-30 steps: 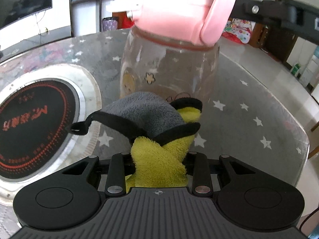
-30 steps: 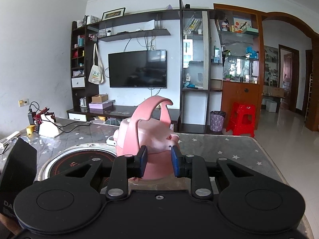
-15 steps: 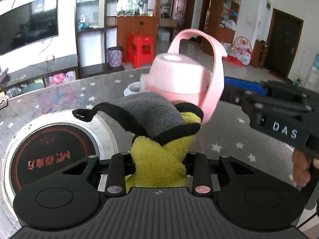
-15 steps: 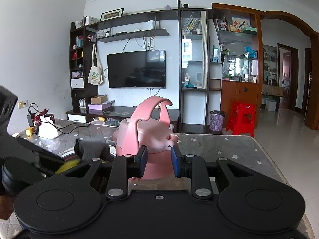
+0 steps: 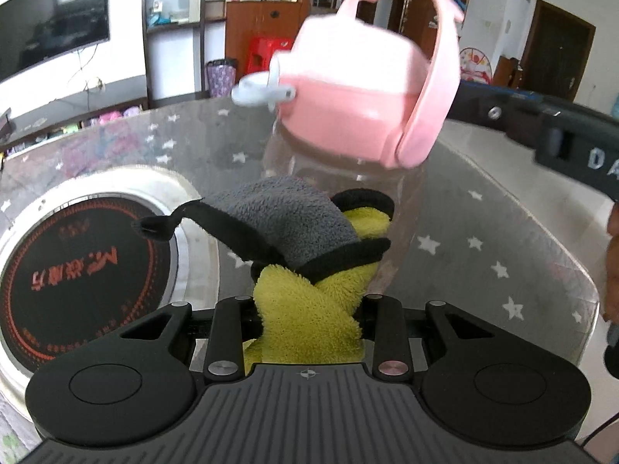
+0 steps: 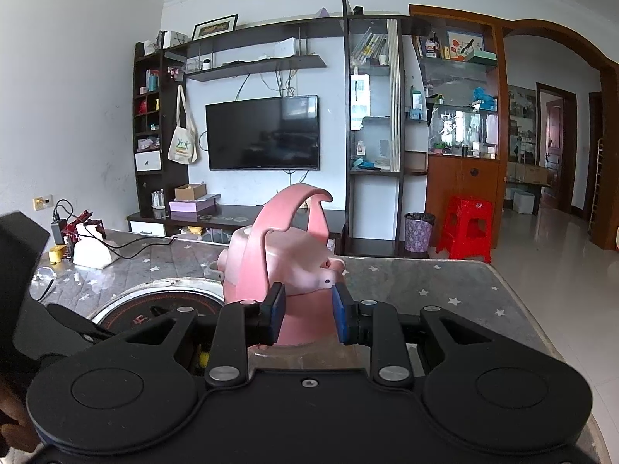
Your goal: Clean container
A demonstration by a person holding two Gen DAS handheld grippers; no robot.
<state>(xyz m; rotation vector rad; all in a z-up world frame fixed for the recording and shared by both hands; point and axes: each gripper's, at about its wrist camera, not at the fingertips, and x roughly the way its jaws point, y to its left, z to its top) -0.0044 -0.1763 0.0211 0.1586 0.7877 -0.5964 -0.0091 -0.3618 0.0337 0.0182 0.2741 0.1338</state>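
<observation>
A clear bottle (image 5: 387, 189) with a pink lid and a pink loop handle stands on the star-patterned table (image 5: 483, 239). My right gripper (image 6: 308, 309) is shut on it, with its blue pads pressed on either side of the pink lid (image 6: 282, 263). In the left wrist view its black body (image 5: 549, 135) reaches in from the right behind the lid. My left gripper (image 5: 309, 309) is shut on a folded cloth (image 5: 301, 255), yellow-green with a grey side and black trim. The cloth's front end lies against the lower side of the clear body.
A round induction hob (image 5: 77, 270) with red markings is set into the table, left of the bottle. A white charger with cables (image 6: 89, 247) sits at the far left corner. The table's edge runs close on the right. A person's hand (image 5: 611, 266) shows at the right border.
The left gripper with the cloth rose to lid height half a second ago, then came back down to the bottle's clear side. The right gripper and the bottle stayed put.
</observation>
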